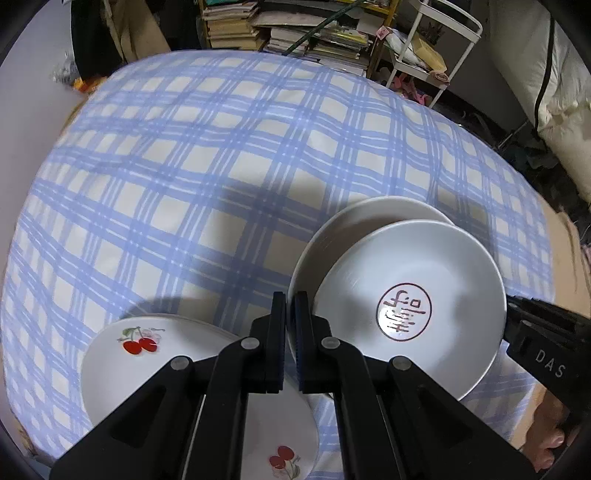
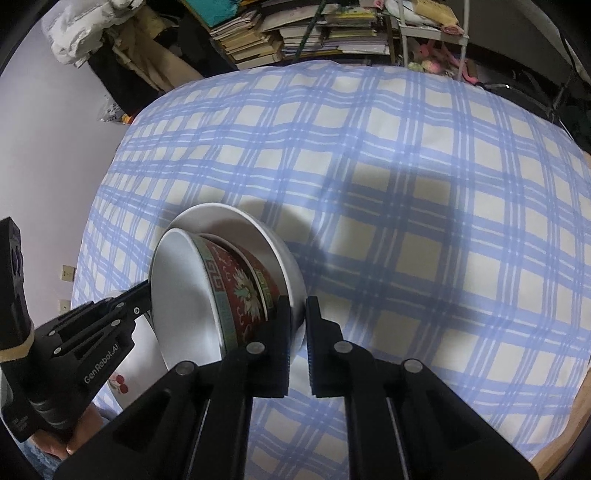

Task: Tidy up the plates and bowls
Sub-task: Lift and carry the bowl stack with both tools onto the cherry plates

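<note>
A stack of nested bowls sits tilted on the blue-checked cloth (image 1: 221, 166). Its top bowl (image 1: 406, 295) is white inside with a red seal mark and red-patterned outside (image 2: 236, 295). It rests in a larger white bowl (image 1: 369, 218). My left gripper (image 1: 290, 306) is shut on the stack's left rim. The same gripper (image 2: 146, 290) shows at the left of the right wrist view. At the stack's opposite side my right gripper (image 2: 297, 306) is shut on the outer white bowl's rim (image 2: 284, 266). White plates with cherries (image 1: 122, 365) lie under my left gripper.
Bookshelves (image 1: 236, 22) and a white wire cart (image 1: 436, 55) stand beyond the far edge of the cloth. A white bundle (image 1: 565, 92) lies at the right. A person's hand (image 1: 546, 435) holds the right gripper (image 1: 511, 306). Bare cloth stretches behind the dishes.
</note>
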Tool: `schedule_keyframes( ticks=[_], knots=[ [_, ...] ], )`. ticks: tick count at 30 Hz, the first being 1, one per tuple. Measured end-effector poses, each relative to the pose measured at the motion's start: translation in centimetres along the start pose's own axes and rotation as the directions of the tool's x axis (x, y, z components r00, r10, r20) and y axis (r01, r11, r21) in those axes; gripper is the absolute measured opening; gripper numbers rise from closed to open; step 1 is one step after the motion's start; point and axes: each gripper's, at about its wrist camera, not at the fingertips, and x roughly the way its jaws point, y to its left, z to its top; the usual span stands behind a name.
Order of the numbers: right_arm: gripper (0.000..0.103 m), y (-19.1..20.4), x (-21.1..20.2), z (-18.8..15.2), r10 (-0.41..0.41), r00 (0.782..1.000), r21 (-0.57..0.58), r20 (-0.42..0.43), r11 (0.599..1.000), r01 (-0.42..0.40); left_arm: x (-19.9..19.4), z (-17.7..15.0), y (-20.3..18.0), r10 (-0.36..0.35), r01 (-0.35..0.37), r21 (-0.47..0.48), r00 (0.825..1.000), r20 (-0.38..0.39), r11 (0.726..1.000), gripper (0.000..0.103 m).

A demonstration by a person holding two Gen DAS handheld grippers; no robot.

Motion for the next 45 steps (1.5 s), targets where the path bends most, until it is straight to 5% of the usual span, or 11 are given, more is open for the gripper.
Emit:
schedule_keyframes(
  ticks=[14,45],
  knots=[
    [0.011,0.4,-0.1,-0.1,-0.026,1.0,0.016,0.014,1.0,0.026,0.8,0.8,1.3,-0.066,0.062,-0.052,0.995,-0.079,0.997,0.003],
    [0.01,1.5,-0.2,-0.5,-0.083,0.996,-0.015,0.038,0.996,0.084,0.7,0.1,0.4,0.016,-0.016,0.0,0.999,-0.046,1.0,0.002]
  ],
)
